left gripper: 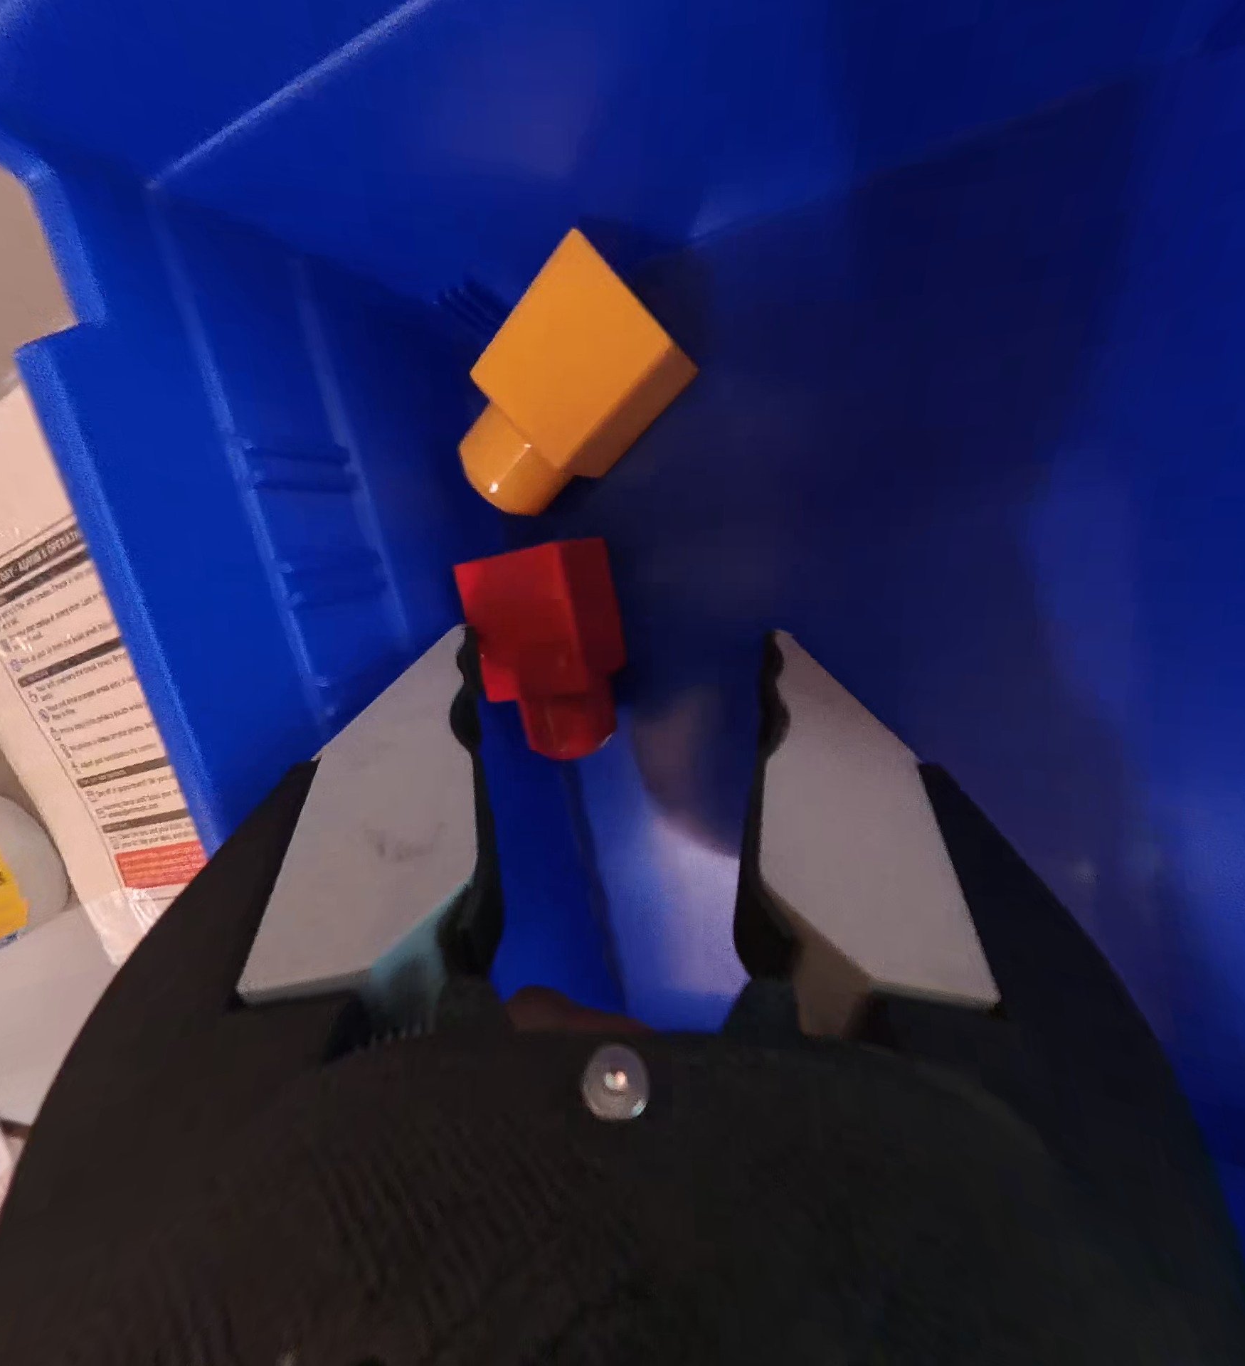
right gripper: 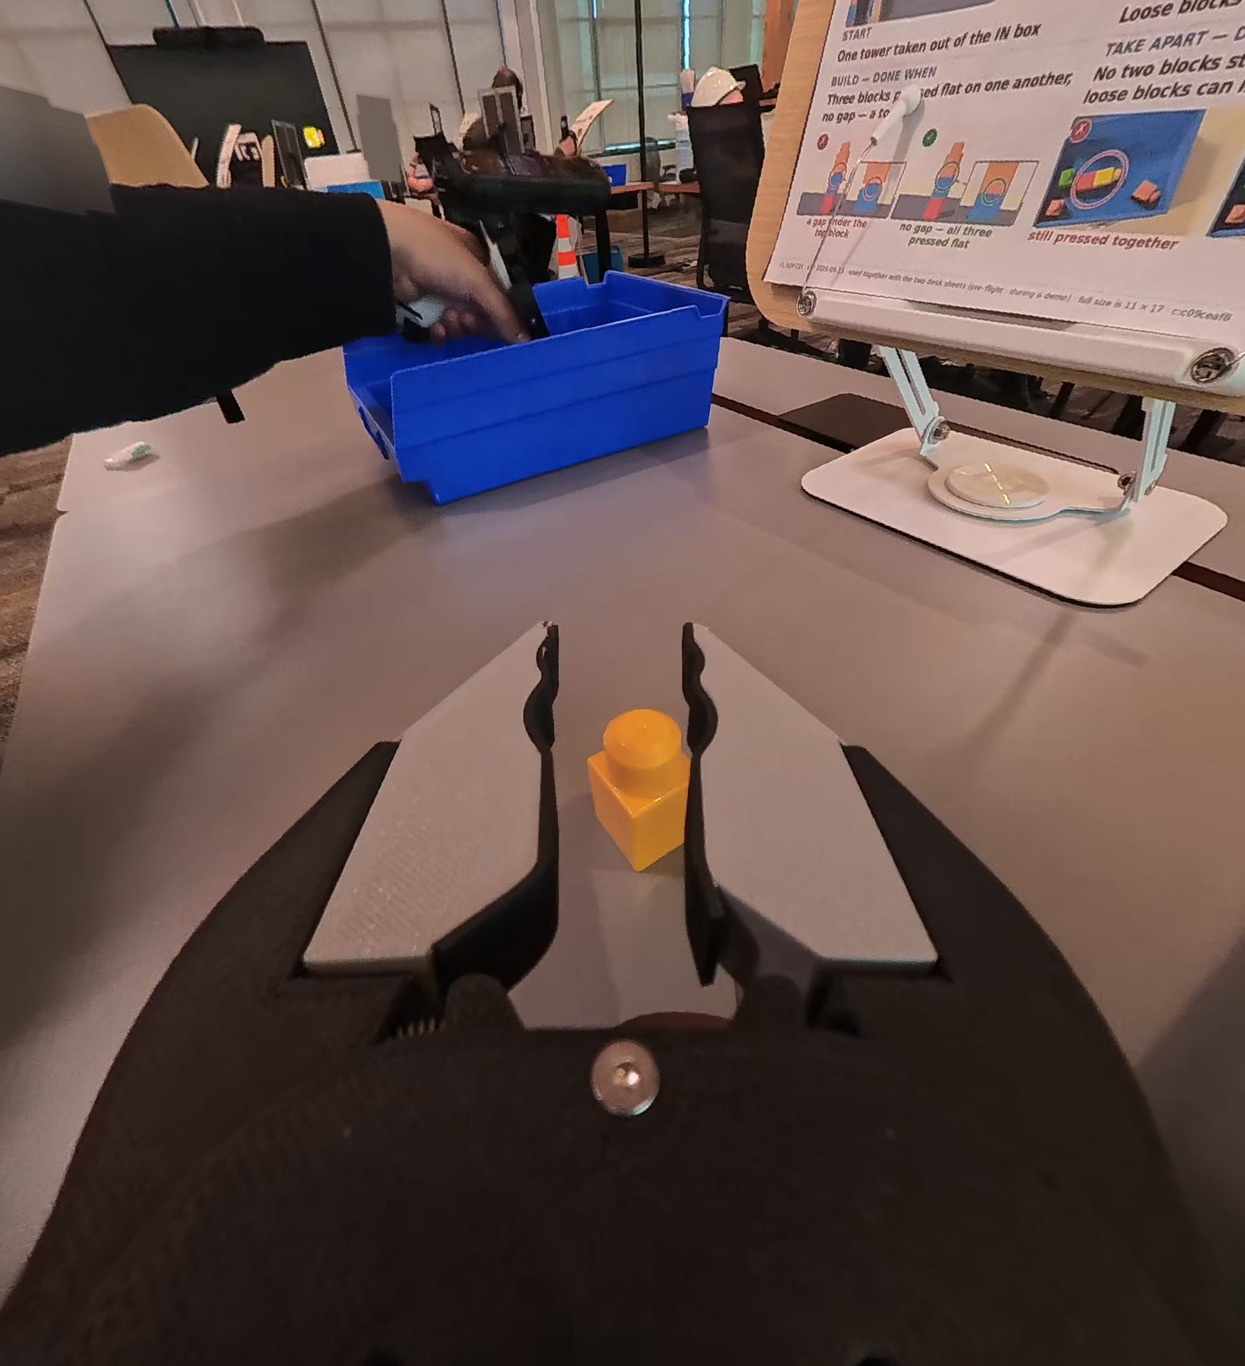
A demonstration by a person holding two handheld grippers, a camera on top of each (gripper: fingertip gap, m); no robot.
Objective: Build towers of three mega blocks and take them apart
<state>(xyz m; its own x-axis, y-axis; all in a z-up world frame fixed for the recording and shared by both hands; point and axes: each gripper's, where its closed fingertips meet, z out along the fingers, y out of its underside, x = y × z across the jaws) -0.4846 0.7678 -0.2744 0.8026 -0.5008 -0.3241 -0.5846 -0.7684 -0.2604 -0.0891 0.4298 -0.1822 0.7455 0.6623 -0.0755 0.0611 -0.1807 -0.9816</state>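
**Left wrist view: red block let go in the bin, orange one waiting on the counter**

Left wrist view puts me inside the blue bin (left gripper: 900,369). My left gripper (left gripper: 619,650) is spread wide. The red block (left gripper: 538,628) lies between the fingers, close against the left pad, with clear space to the right pad, so nothing is clamped. Beyond it, an orange block (left gripper: 575,369) lies on its side on the bin floor, stud pointing back toward me, apart from the red one.

In the right wrist view my right gripper (right gripper: 616,650) is low over the grey counter (right gripper: 900,739), fingers partly drawn in around a second orange block (right gripper: 638,791) that stands upright, stud on top. The right pad meets its edge; on the left I see a gap, so I judge it is not gripped. The bin (right gripper: 553,399) sits well beyond, with a hand (right gripper: 449,281) reaching the other gripper into it.

I judge these blocks to be light, hollow, rigid plastic with glossy faces. They should not crush, but they may slip or twist if caught on a corner. I would take each across two flat, opposite sides of the square body, below the stud, leaving the stud free for mating. The upright block sits turned, so I would square the gripper to its faces first.
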